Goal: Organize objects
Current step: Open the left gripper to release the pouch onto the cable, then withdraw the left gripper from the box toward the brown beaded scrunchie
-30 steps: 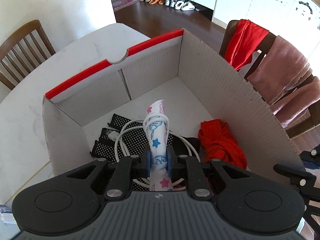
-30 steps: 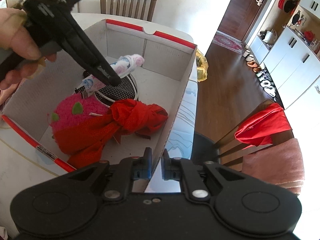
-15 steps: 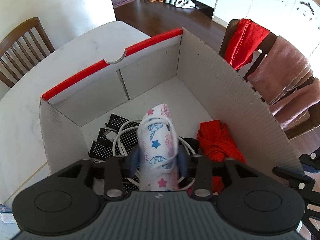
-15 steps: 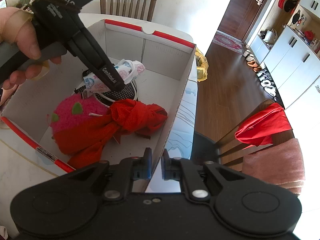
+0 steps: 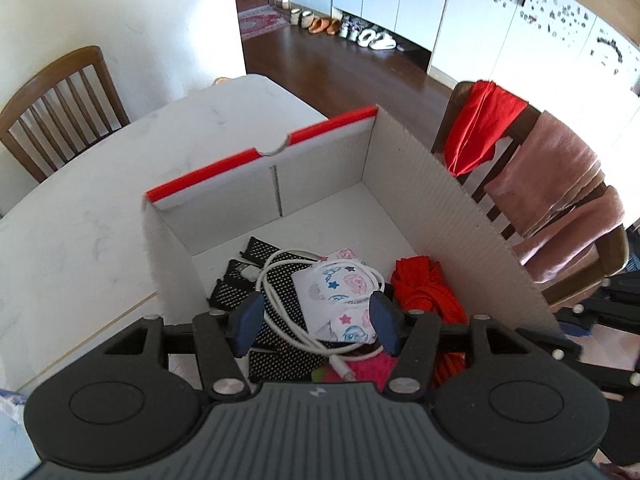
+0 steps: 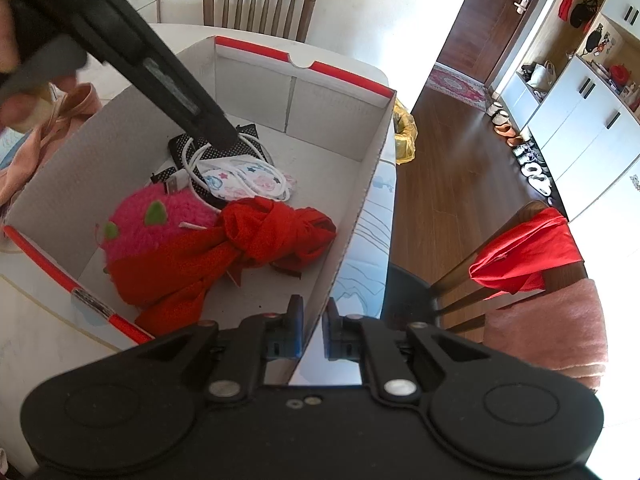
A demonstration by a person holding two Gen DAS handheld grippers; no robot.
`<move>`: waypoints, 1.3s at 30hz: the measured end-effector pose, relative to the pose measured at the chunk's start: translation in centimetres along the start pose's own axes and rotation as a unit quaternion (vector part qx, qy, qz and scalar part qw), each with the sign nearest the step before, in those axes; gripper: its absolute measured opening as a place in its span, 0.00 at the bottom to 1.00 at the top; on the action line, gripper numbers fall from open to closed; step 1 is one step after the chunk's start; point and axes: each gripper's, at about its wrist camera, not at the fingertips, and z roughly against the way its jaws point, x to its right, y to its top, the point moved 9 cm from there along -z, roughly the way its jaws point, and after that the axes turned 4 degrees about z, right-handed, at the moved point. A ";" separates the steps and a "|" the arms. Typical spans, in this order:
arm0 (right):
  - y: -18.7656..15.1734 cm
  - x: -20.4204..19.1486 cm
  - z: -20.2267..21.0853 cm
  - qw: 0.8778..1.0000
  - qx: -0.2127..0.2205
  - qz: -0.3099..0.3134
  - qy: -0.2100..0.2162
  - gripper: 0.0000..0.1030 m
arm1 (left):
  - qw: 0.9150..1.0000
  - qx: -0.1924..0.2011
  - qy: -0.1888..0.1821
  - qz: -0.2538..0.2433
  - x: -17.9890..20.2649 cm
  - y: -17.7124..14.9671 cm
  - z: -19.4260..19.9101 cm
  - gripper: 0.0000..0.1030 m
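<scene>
1. My left claw (image 5: 316, 322) hangs above the near end of the cardboard box (image 5: 452, 216). Its jaws are opening, the blue pads (image 5: 248, 320) stand apart, and nothing is pressed between them.
2. The printed cloth pouch (image 5: 340, 292) lies in the box below that gap, free of the pads. It rests on a black dotted fabric piece (image 5: 276, 280), and a white cable (image 5: 280, 308) loops around and over it.
3. A red cloth bundle (image 5: 424, 288) lies just beside the pouch, against the box's corrugated side wall. A pink plush toy (image 6: 152, 220) sits at the near corner, touching the red cloth; in the left wrist view only a sliver of it shows behind the claw.
4. My right claw (image 6: 312, 330) is closed on the rim of the box wall: in the right wrist view the corrugated edge runs up between the two fingers, which stand on either side of it.
5. From the right wrist view, the left claw (image 6: 216, 132) reaches diagonally into the box, its tip over the dotted fabric and cable. My left hand (image 6: 12, 92) on the handle shows blurred at the frame's upper left.
6. The box has a red rim strip and stands on a white table (image 5: 100, 184).
7. Wooden chairs stand around the table; one chair (image 5: 560, 220) beside the box carries a red garment and pink towels.
</scene>
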 end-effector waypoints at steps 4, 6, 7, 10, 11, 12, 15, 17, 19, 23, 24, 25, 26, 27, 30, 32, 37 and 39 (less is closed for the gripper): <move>0.0 0.0 0.1 1.000 0.000 0.003 -0.001 0.08 | 1.000 0.008 0.000 0.012 -0.7 -0.5 2.1 0.55; 0.0 0.0 0.1 1.000 -0.001 0.005 -0.002 0.08 | 1.000 0.012 0.002 0.015 -1.0 -1.0 3.0 0.55; 0.0 -0.1 0.2 1.000 -0.001 0.006 -0.002 0.08 | 1.000 0.013 0.003 0.016 -1.1 -1.2 3.4 0.55; 0.0 -0.1 0.2 1.000 -0.001 0.007 -0.003 0.08 | 1.000 0.017 0.011 0.020 -1.7 -2.0 4.6 0.55; 0.0 -0.1 0.2 1.000 -0.001 0.007 -0.004 0.08 | 0.999 0.018 0.013 0.024 -2.0 -2.2 5.0 0.55; 0.0 -0.1 0.2 1.000 -0.001 0.007 -0.003 0.08 | 0.999 0.018 0.014 0.028 -2.2 -2.5 5.4 0.55; 0.0 -0.1 0.3 1.000 -0.001 0.005 -0.004 0.08 | 0.999 0.022 0.014 0.037 -2.8 -3.3 6.5 0.55; 0.0 -0.1 0.3 1.000 -0.002 0.005 -0.005 0.08 | 0.999 0.024 0.015 0.043 -3.1 -3.9 7.2 0.55; 0.0 -0.2 0.3 1.000 -0.002 0.006 -0.005 0.08 | 0.998 0.026 0.017 0.050 -3.5 -4.5 7.8 0.55; 0.0 -0.1 0.4 1.000 -0.003 0.006 -0.006 0.08 | 0.997 0.028 0.021 0.063 -4.5 -5.8 9.0 0.55; 0.0 -0.1 0.4 1.000 -0.003 0.006 -0.006 0.08 | 0.997 0.028 0.021 0.066 -4.6 -6.0 9.1 0.57; 0.0 -0.1 0.4 1.000 -0.003 0.006 -0.006 0.08 | 0.997 0.028 0.023 0.070 -4.9 -6.4 9.3 0.59; 0.0 -0.1 0.4 1.000 -0.003 0.006 -0.007 0.08 | 0.997 0.028 0.026 0.074 -5.2 -6.8 9.6 0.62; 0.0 -0.1 0.4 1.000 -0.003 0.006 -0.007 0.08 | 0.996 0.028 0.028 0.077 -5.5 -7.1 9.8 0.63; 0.0 -0.1 0.4 1.000 -0.003 0.006 -0.007 0.08 | 0.995 0.026 0.034 0.088 -6.4 -8.3 10.3 0.65; 0.0 -0.1 0.4 1.000 -0.004 0.006 -0.007 0.08 | 0.994 0.024 0.035 0.098 -7.0 -9.3 10.6 0.68; -0.1 -0.2 0.4 1.000 -0.005 0.007 -0.008 0.08 | 0.991 0.018 0.047 0.123 -8.8 -11.9 11.1 0.70; -0.1 -0.2 0.4 1.000 -0.006 0.006 -0.008 0.08 | 0.989 0.018 0.050 0.137 -9.6 -13.1 11.3 0.72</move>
